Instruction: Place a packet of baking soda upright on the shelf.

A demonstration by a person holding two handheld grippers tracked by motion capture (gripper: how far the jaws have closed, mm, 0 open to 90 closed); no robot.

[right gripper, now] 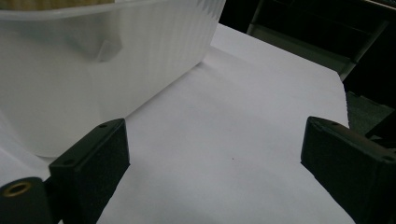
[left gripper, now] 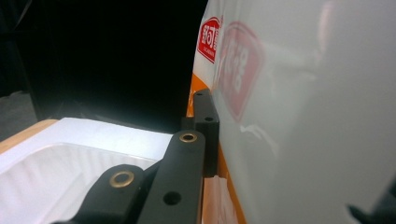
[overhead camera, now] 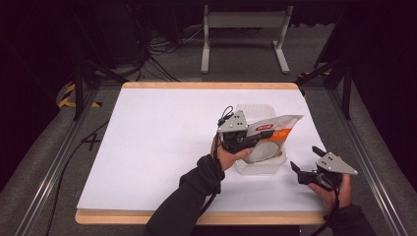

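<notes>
White-and-orange glossy plastic pouch (overhead camera: 273,129), limp and slippery, hangs clamped at its nine-o'clock edge in the left gripper (overhead camera: 236,132) over the translucent plastic tub (overhead camera: 265,164), right gripper (overhead camera: 306,162) gaping empty.

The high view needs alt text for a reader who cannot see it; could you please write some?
A person's left gripper is shut on a white and orange snack bag, holding it over a translucent plastic tub on a white table. The right gripper, jaws open, is held near the table's right edge beside the tub.
</notes>
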